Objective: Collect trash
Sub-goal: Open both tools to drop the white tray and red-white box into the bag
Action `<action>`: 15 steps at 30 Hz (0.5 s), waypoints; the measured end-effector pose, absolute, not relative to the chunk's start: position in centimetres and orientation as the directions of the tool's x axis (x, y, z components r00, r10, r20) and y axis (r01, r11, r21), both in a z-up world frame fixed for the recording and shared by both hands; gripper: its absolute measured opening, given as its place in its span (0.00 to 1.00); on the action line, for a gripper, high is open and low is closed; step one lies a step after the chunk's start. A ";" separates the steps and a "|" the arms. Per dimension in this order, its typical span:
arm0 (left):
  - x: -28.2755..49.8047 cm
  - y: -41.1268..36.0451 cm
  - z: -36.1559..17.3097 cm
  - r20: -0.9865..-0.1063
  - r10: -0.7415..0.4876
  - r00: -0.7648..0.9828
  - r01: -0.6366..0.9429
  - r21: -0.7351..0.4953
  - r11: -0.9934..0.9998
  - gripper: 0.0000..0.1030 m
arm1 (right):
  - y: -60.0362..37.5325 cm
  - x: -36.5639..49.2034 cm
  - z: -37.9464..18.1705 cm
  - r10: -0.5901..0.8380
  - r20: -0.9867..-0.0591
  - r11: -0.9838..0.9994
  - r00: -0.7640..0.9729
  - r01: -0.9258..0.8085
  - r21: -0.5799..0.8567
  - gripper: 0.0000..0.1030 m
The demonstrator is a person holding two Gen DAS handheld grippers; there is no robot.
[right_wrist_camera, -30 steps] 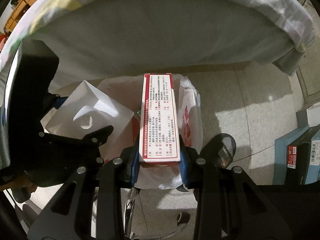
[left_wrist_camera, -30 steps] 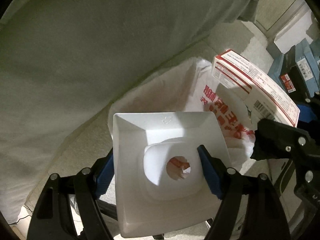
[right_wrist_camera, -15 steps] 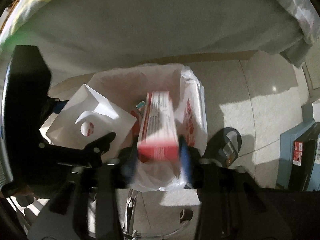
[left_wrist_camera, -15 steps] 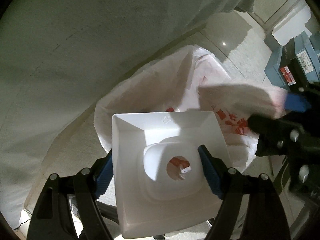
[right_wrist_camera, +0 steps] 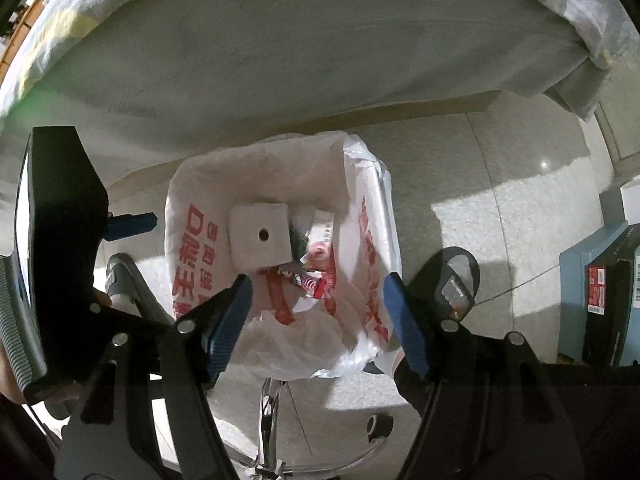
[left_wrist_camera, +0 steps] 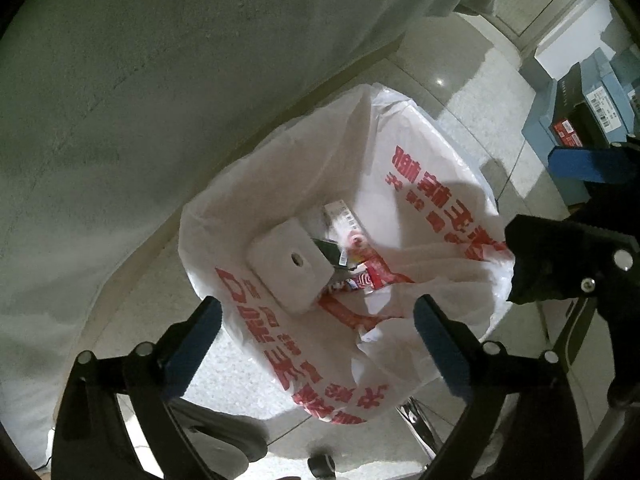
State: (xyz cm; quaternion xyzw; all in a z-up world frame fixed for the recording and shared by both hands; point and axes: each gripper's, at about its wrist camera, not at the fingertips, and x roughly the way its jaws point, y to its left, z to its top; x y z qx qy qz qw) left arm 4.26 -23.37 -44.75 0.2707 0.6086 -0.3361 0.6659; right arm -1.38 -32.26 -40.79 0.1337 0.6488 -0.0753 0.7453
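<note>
At the bottom of the left wrist view the left tongs [left_wrist_camera: 316, 332] point down at the floor with their blue pads spread very wide; they have just been opening, and nothing is between them. In the right wrist view the right tongs [right_wrist_camera: 318, 314] stand at the bottom of the frame, also pointing down, moderately wide apart; they too have just been opening and hold nothing.

Beneath both lies the white plastic bag [left_wrist_camera: 420, 184] with red print, its mouth open upward in the centre of each frame. Inside it, left of centre, the white tray [right_wrist_camera: 260, 237] lies with its flat bottom up, a small round hole in the middle; it is nearly square, its edges slightly turned against the frame. Just right of it, at the bottom of the bag, lies the red-and-white box [right_wrist_camera: 320, 240], partly blurred, its long axis running roughly from the lower to the upper frame, among red wrappers [left_wrist_camera: 372, 276].

A slipper [right_wrist_camera: 456, 284] sits on the floor just right of the bag. Blue boxes [right_wrist_camera: 596, 288] stand at the right edge. Beyond the bag, a bed [right_wrist_camera: 300, 48] fills the upper frame.
</note>
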 end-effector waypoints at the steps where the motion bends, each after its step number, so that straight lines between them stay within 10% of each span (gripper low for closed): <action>1: 4.2 -23.4 -44.7 -0.992 -0.118 0.033 0.777 -0.049 0.628 0.92 | -32.2 -1.3 -40.7 0.060 -0.987 0.953 0.147 0.286 0.100 0.65; 15: 4.1 -22.8 -43.2 -0.989 -0.135 0.054 0.774 -0.044 0.632 0.92 | -32.2 -1.9 -38.4 0.059 -0.981 0.951 0.187 0.287 0.111 0.65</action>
